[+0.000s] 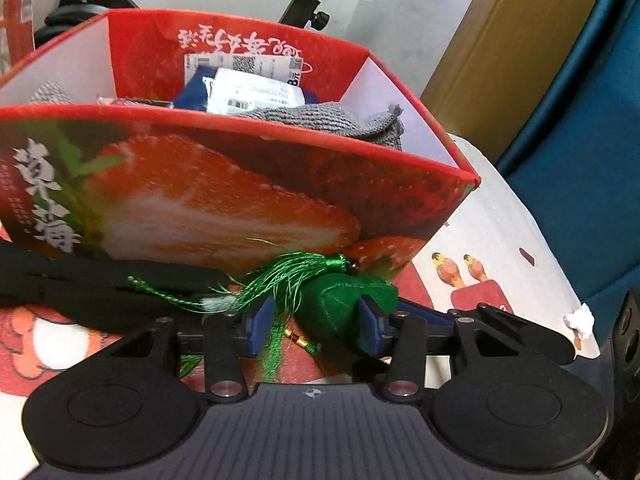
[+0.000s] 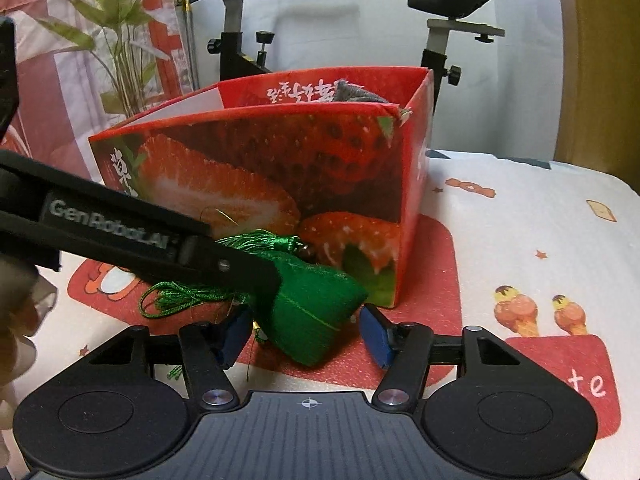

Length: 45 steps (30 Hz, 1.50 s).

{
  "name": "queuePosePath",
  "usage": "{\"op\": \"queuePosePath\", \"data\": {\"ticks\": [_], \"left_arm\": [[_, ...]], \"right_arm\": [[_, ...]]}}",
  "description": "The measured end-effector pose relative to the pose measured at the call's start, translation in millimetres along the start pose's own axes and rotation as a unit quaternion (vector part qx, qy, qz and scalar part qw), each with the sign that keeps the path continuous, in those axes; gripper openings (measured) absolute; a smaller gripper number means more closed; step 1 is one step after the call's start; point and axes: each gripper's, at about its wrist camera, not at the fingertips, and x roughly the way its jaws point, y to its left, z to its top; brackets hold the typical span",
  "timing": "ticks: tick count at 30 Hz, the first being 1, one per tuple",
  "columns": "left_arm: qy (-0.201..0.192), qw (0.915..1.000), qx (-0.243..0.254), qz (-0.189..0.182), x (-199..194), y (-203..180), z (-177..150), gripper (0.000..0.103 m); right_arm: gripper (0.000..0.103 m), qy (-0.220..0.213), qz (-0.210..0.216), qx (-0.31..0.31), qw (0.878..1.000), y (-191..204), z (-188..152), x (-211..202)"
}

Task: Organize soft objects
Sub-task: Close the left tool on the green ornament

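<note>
Green sachet point(image 1: 344, 304) (tasselled) between left gripper point(image 1: 316, 320) pads

The box point(image 2: 280, 184) walls off the far side — its open top is the way in; the cloth point(image 2: 520, 240) to its right lies bare.

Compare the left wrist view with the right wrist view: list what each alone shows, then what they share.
Only the left wrist view looks into the strawberry box: a grey knitted cloth and labelled packets. Only the right wrist view shows a leafy plant and the left gripper from the side. Both show the green tasselled sachet lying before the box, and an exercise bike.
</note>
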Motion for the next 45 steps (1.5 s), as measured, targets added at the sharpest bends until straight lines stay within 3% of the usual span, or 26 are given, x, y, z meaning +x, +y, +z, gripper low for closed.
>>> {"op": "queuePosePath", "data": {"ticks": [22, 37, 45], "left_arm": [[-0.003, 0.9993, -0.023, -0.03, -4, 10, -11, 0.049], [-0.104, 0.9936, -0.031, -0.033, -91, 10, -12, 0.049], [-0.137, 0.989, -0.039, -0.039, -128, 7, -19, 0.049]], "right_arm": [[0.05, -0.01, 0.009, -0.037, 0.999, 26, 3, -6], [0.05, -0.093, 0.023, -0.103, 0.99, 77, 37, -69], [0.05, -0.118, 0.025, -0.14, 0.983, 103, 49, -100]]}}
